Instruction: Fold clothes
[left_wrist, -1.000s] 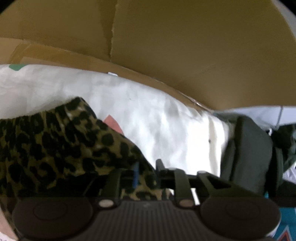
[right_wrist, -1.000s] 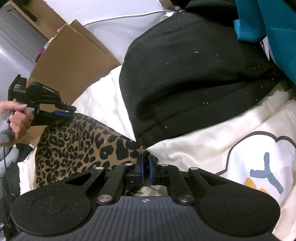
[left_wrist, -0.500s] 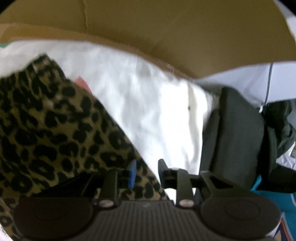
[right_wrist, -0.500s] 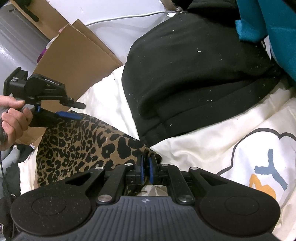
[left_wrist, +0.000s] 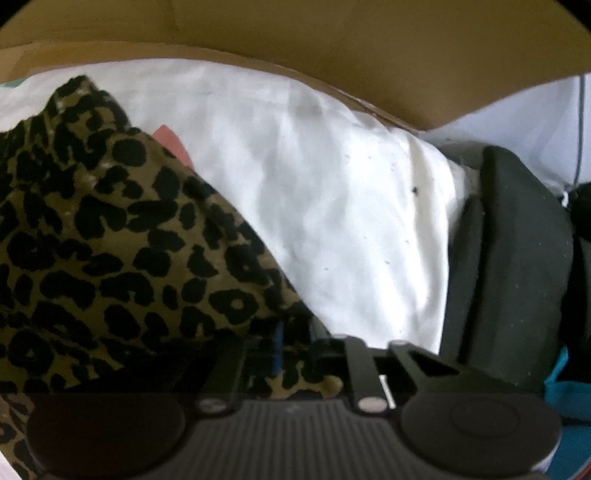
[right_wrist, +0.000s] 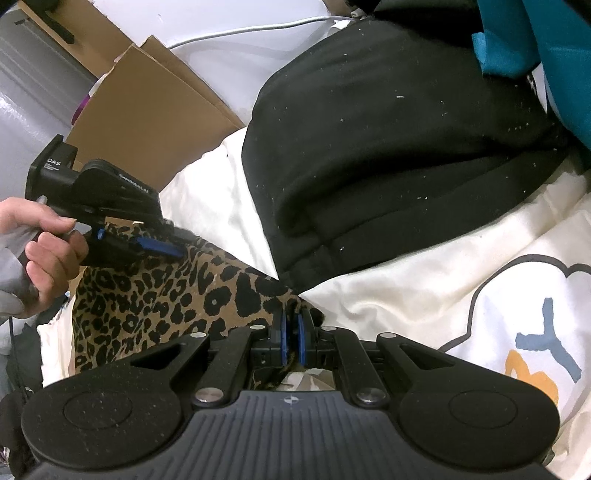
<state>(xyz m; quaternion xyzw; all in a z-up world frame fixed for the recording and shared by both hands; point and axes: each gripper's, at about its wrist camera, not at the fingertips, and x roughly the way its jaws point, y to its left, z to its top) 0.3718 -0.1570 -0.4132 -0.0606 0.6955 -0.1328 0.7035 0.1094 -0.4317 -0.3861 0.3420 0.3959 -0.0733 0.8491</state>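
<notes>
The leopard-print fabric garment (right_wrist: 155, 295), tan with black spots, lies across a cream-white printed sheet (right_wrist: 424, 306) at the lower left of the right wrist view and fills the left half of the left wrist view (left_wrist: 110, 240).

The right gripper (right_wrist: 291, 341), at the bottom centre of its own view, is clenched on a corner of the leopard-print garment: cloth shows between its 2 blue pads, which stand almost together.

The left gripper (right_wrist: 173, 245) appears at the middle left of the right wrist view, held in a person's hand (right_wrist: 48, 254). Its jaws have just been closing, and its blue-padded fingers now pinch the far edge of the same garment. In its own view (left_wrist: 295, 347) the spotted cloth is bunched between the fingers at the lower centre.

A thick black fabric garment (right_wrist: 388, 147) lies folded on the sheet in the upper centre of the right wrist view, touching the leopard cloth at its lower corner. Teal fabric (right_wrist: 517, 37) sits in the upper right. Brown cardboard (right_wrist: 147, 110) stands at the upper left, and across the top of the left wrist view (left_wrist: 332, 37).
</notes>
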